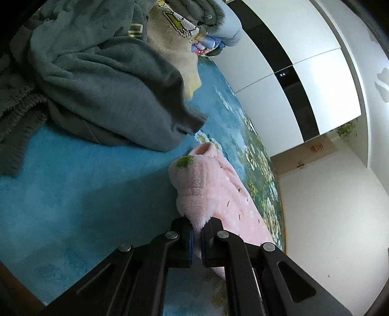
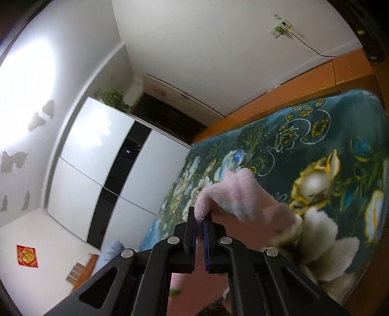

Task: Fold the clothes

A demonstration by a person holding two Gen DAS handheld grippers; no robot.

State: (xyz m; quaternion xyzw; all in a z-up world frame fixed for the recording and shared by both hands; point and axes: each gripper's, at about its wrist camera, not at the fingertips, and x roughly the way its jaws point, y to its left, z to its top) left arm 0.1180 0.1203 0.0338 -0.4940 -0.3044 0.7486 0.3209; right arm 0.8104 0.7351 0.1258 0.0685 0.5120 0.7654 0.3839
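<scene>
A fluffy pink garment (image 1: 214, 192) with a green patch lies on the blue floral blanket (image 1: 85, 184) of a bed. My left gripper (image 1: 197, 227) is shut on an edge of this pink garment, whose fleece bulges out above the jaws. In the right wrist view another edge of the pink garment (image 2: 233, 192) is lifted off the blanket (image 2: 316, 136), and my right gripper (image 2: 199, 220) is shut on it. The fabric drapes down to the right of the right gripper's fingers.
A heap of grey-green garments (image 1: 104, 85) lies at the upper left of the bed, with a cream garment (image 1: 170, 46) and a grey padded jacket (image 1: 214, 17) behind it. A white and black wardrobe (image 2: 114, 170) stands beside the bed. An orange wooden bed frame (image 2: 279, 97) borders the blanket.
</scene>
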